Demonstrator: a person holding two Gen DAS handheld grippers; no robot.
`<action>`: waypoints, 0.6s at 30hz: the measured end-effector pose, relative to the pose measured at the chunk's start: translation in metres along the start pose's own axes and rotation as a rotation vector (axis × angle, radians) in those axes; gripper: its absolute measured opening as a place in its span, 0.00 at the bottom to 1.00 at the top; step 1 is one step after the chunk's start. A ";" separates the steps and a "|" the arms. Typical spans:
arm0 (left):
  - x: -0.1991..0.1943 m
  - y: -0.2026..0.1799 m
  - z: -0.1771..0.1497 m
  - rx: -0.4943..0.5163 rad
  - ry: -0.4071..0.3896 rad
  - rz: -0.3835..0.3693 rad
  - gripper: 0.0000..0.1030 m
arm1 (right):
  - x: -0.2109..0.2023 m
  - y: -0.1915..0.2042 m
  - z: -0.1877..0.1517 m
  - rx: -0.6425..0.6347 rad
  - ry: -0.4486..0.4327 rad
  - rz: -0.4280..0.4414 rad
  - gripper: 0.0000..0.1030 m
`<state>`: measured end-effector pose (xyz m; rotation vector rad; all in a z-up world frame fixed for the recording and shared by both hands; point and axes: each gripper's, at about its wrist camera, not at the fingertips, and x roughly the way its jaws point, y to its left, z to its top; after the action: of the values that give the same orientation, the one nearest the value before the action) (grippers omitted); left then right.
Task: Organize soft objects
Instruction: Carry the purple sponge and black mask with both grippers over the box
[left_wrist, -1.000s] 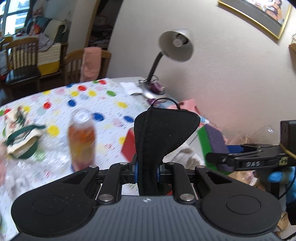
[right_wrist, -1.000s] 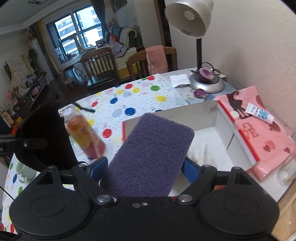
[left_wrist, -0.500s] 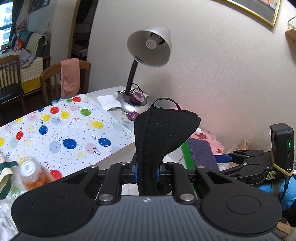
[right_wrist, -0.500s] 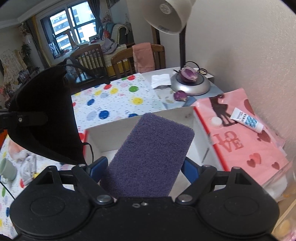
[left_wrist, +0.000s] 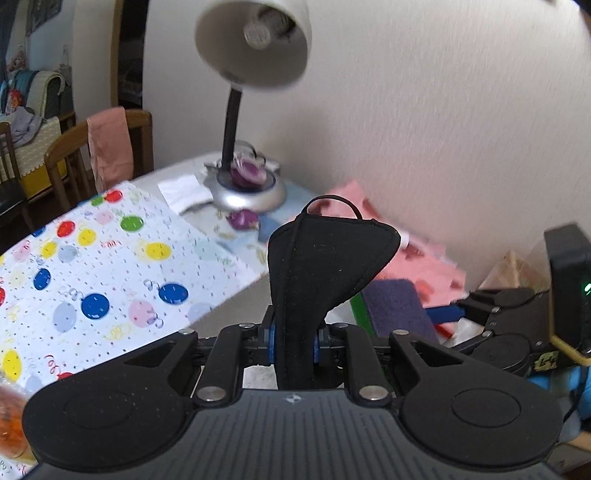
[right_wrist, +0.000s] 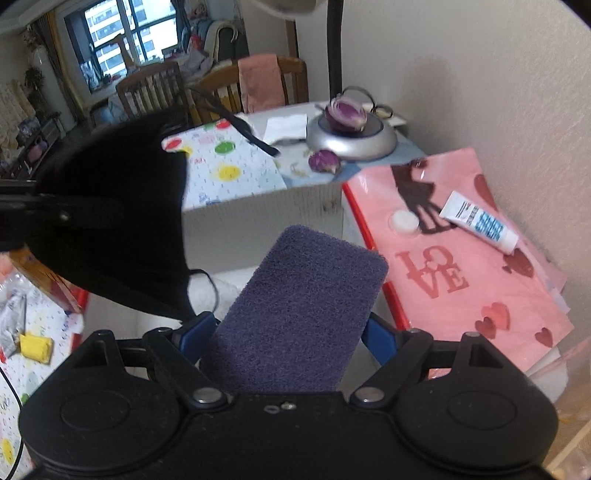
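The mask, black cloth, stands up between the left gripper jaws, which are pressed nearly together on its lower edge; its ear loop hangs free in the right wrist view. The sponge, purple pad w/ a green edge, sits pinched across its width by the right gripper, jaws spread wide around it. Both items hang over the open box (white inside, red rim), beside the pink bag and lamp. Step in hand looks like carry-to-box, approx. at the drop point. Next calls for lowering each piece inside the walls, then releasing w/o the loop snagging a finger.
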<state>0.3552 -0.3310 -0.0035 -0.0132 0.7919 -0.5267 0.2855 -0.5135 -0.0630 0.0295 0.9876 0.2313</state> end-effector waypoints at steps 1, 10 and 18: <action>0.009 -0.001 -0.002 0.009 0.017 0.005 0.16 | 0.005 0.000 -0.001 -0.005 0.012 0.004 0.82; 0.072 0.000 -0.022 0.056 0.165 0.032 0.16 | 0.033 0.006 -0.010 -0.080 0.081 0.005 0.82; 0.105 0.009 -0.035 0.055 0.261 0.062 0.16 | 0.048 0.009 -0.013 -0.101 0.107 0.019 0.82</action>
<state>0.3966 -0.3642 -0.1011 0.1327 1.0288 -0.4972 0.2985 -0.4958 -0.1090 -0.0664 1.0809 0.3026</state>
